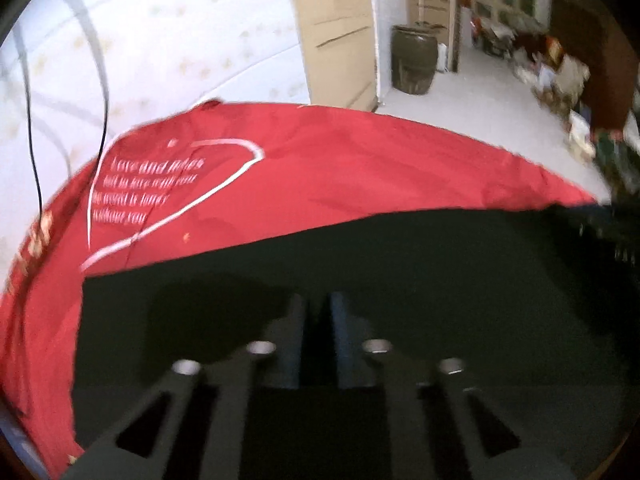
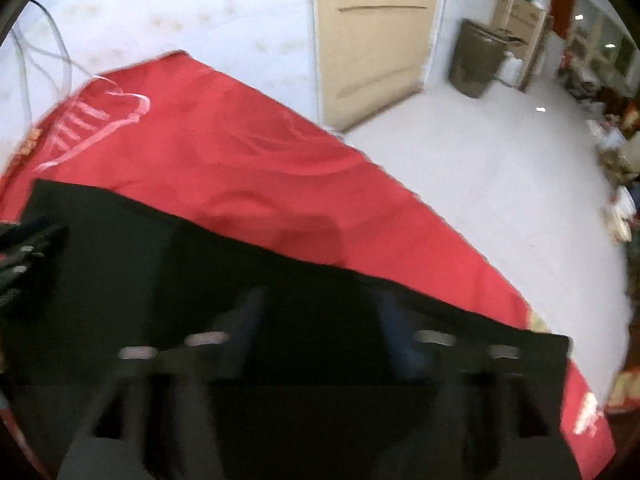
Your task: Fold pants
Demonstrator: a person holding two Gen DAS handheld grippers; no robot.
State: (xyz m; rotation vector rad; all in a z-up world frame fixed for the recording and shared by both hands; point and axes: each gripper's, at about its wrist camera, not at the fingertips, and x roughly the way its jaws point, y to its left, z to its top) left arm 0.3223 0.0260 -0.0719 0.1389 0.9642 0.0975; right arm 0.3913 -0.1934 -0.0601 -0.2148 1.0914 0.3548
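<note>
**Both grippers down on dark pants, red cloth underneath**

Dark pants (image 1: pixel 400 264) lie flat on a red cloth (image 1: pixel 320 168) with white heart outline and lettering. Left gripper (image 1: pixel 318 312): fingers nearly pressed together, thin gap only, tips over the fabric; can't tell if any cloth is pinched. Right gripper (image 2: pixel 320 312): fingers visibly apart, over the pants (image 2: pixel 200 264) near their far edge, blurred, no clear pinch. Left gripper's edge shows at the right view's left side. Pale floor beyond.
</note>
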